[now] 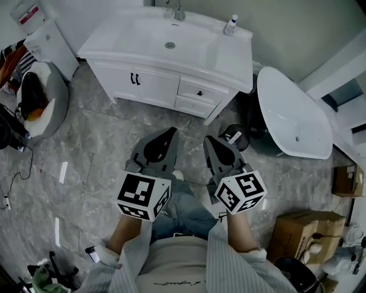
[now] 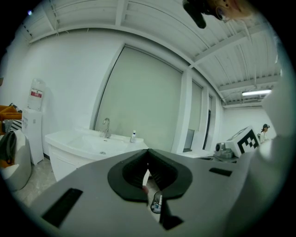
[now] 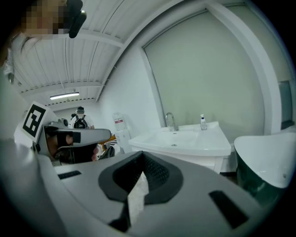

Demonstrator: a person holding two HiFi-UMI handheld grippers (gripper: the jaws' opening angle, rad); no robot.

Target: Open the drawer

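Seemingly shut, drawer (image 1: 199, 92) fronts near side, long axis crosswise.

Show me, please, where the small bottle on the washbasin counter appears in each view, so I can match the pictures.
Head view: the small bottle is at the top, right of centre, at the back of the counter.
Left gripper view: left of centre, at mid-height.
Right gripper view: right of centre, at mid-height.
Shared landmark: the faucet, left of the bottle in all three views.
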